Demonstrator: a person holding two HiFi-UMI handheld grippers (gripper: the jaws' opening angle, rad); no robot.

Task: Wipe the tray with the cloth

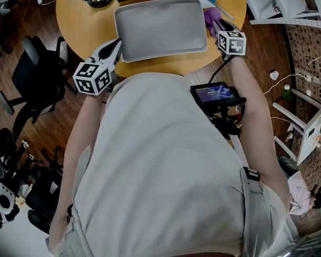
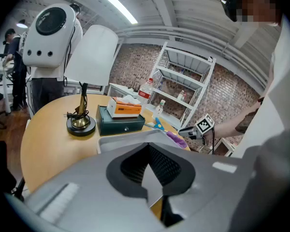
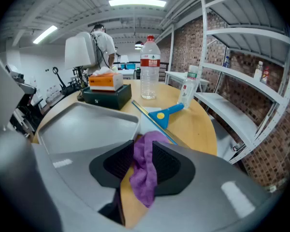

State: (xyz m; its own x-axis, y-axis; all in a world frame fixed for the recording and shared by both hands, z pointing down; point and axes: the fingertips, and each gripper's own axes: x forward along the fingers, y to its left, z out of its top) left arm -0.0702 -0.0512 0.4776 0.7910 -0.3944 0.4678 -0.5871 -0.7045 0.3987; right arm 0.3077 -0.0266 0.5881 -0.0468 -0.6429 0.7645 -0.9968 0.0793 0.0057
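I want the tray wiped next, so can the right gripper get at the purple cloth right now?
Probably yes: the cloth lies between the right gripper's open jaws, beside the tray, with nothing covering it.

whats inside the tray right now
Nothing shows inside the tray: bare grey floor. The purple cloth lies outside, on the table beside its right rim. The left tongs cover the near left corner.

This looks like a robotics lab or workshop, set around a round wooden table [image 1: 80, 25]. Beyond the table stand a bare brick wall [image 3: 186, 50] and white metal shelves [image 3: 241, 37], and strip lights [image 3: 137, 3] hang above it under open ceiling ducts. Beside the table a black office chair [image 1: 40, 82] sits on the wood floor [image 1: 21, 31], and behind it stands a white machine with a rounded head [image 2: 50, 28].
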